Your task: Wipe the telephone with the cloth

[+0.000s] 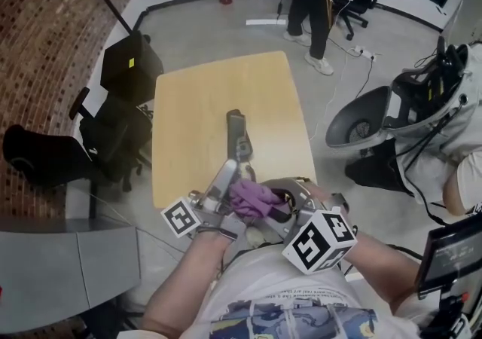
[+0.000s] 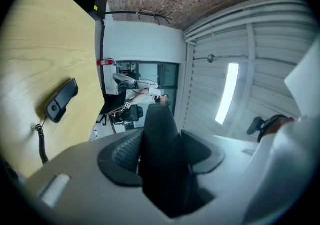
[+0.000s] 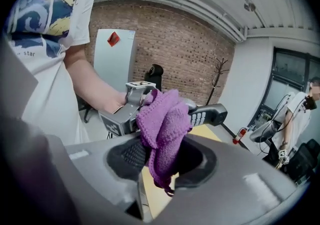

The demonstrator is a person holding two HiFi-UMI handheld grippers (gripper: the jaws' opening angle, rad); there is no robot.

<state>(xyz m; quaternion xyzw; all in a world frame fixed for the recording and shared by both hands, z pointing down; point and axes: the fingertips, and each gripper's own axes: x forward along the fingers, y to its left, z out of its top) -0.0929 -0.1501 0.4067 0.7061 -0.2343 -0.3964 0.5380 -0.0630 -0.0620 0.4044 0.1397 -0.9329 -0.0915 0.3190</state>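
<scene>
Handset (image 3: 210,115) sits betw. left gripper (image 2: 161,149) jaws, sticking out fwd past them. Cloth (image 3: 162,124) betw. right gripper (image 3: 162,161) jaws, bunched just ahead of them, touching handset. Phone base (image 1: 239,136) lies on tabletop (image 1: 203,104), beyond both jaws, off to left of left jaws; cord (image 2: 42,141) runs from base back twd jaws.

Right tongs (image 3: 162,161) clamp the purple cloth (image 3: 163,124) against the telephone handset (image 3: 209,114).
</scene>
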